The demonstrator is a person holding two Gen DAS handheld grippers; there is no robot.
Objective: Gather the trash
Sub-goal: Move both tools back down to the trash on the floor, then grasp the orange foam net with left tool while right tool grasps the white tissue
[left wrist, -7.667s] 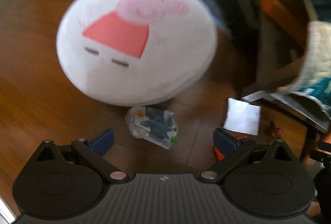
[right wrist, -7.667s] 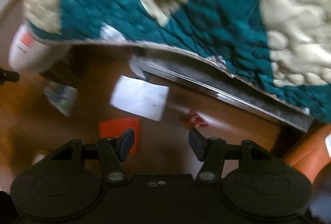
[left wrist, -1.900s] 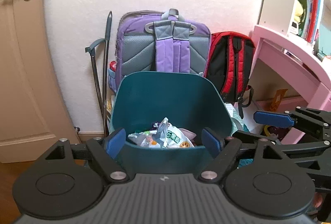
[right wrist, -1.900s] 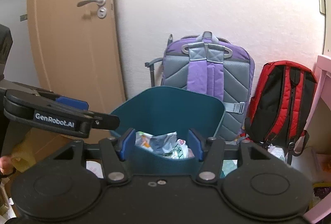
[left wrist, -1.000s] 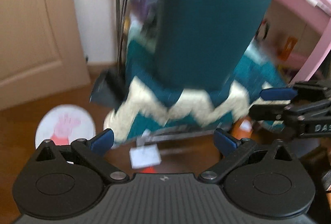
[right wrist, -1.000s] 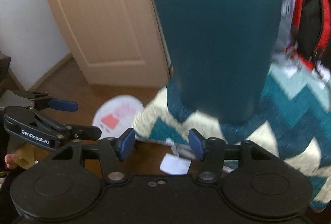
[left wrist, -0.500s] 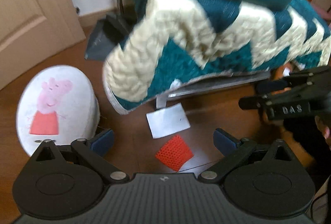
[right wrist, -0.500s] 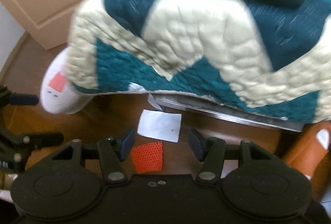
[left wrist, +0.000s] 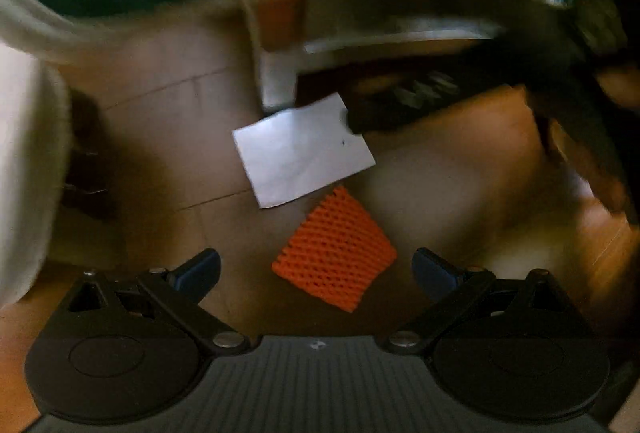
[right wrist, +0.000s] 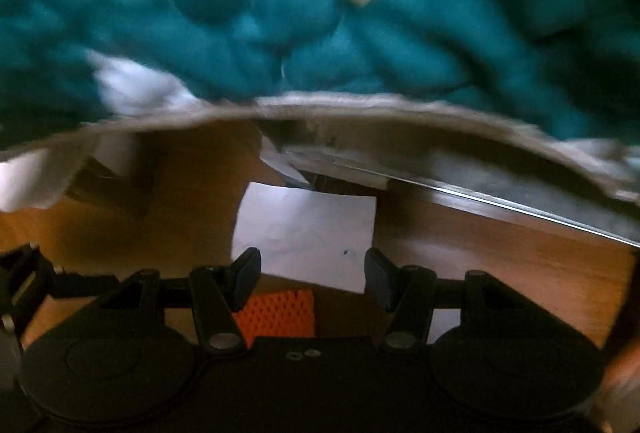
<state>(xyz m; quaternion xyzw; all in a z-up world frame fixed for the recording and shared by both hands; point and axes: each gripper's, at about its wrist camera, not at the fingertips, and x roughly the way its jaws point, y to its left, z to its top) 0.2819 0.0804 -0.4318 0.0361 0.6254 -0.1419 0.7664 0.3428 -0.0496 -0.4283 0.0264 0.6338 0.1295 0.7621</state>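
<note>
Orange foam-net square point(left wrist: 335, 256): on wooden floor point(left wrist: 180, 137), between spread jaws of left gripper point(left wrist: 316, 269). White paper sheet point(right wrist: 308, 229): just beside, before right gripper point(right wrist: 312, 273), jaws apart, empty. Teal-cream quilt point(right wrist: 280, 13) overhangs.

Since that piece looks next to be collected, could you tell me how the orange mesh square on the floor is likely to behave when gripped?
The orange mesh square shows an open netted weave, so it probably squashes and flops. It looks thin and light. Lying flat on the wood floor, its edge may be hard to catch.
</note>
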